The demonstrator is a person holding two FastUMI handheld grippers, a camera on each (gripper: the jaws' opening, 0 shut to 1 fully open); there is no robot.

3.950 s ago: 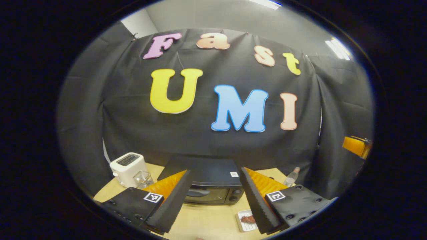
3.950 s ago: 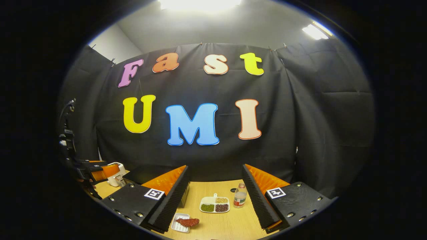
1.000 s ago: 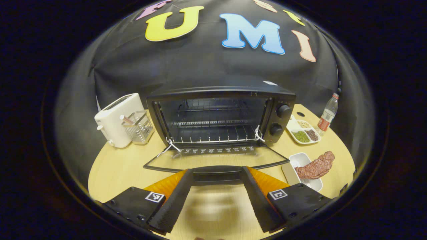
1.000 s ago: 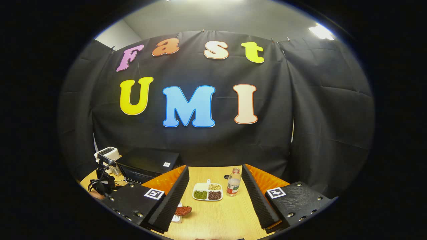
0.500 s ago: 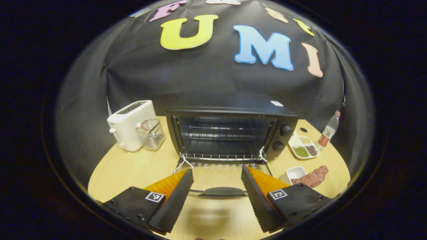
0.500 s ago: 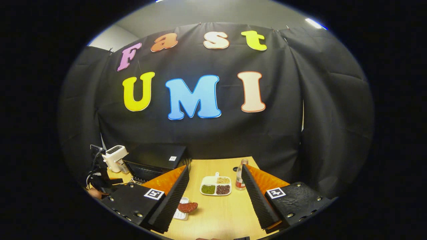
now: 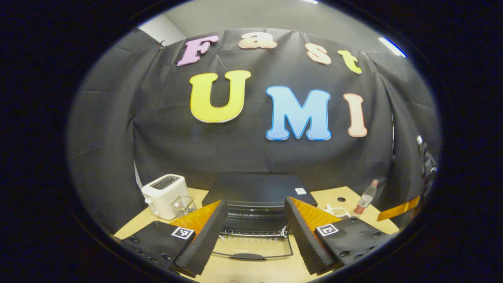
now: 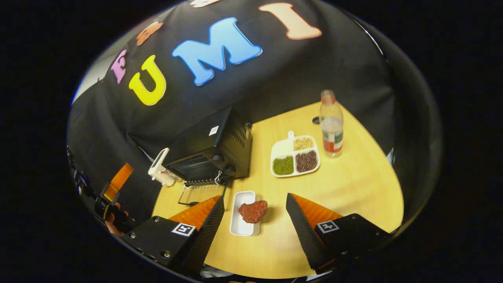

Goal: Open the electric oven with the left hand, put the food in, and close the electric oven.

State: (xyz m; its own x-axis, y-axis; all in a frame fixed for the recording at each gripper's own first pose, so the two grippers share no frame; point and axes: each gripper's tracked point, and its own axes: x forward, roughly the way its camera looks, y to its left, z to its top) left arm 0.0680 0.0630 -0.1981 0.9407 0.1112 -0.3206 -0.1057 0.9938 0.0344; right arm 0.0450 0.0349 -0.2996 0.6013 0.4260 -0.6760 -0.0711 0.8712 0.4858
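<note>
Right gripper (image 8: 254, 232) jaws wide open, empty; meat (image 8: 253, 211) dead ahead between them, probably lengthwise across; oven (image 8: 212, 151) open beyond, left.

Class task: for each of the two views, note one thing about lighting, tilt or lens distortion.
Left gripper view: a ceiling light glares at upper right, and the wall bulges from the fisheye lens. Right gripper view: the scene is tilted, the table edge bends into a curve, and the meat on its tray looks sharp.
</note>
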